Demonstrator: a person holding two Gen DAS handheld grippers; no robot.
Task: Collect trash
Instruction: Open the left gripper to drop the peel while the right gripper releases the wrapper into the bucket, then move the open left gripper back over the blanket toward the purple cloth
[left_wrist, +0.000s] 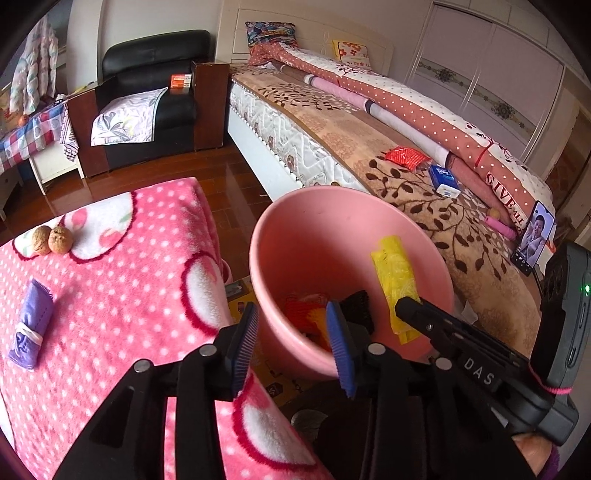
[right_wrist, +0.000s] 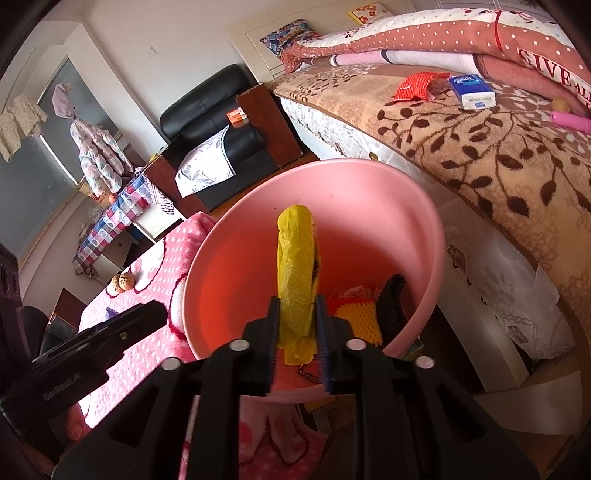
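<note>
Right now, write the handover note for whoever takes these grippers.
Left gripper: open, empty, at the near rim of the pink bin.
Right gripper: a yellow wrapper sits between its fingers over the bin.
Done: red, yellow and black trash already lies in the bin.
Left: drop the wrapper; then the purple packet on the pink blanket and the red wrapper on the bed.

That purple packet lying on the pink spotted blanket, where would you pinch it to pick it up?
Across the middle of the purple packet, coming down from above. It lies flat on the pink blanket and is long and narrow, so the fingers should close on its two long edges. The walnuts sit well clear of it.
</note>
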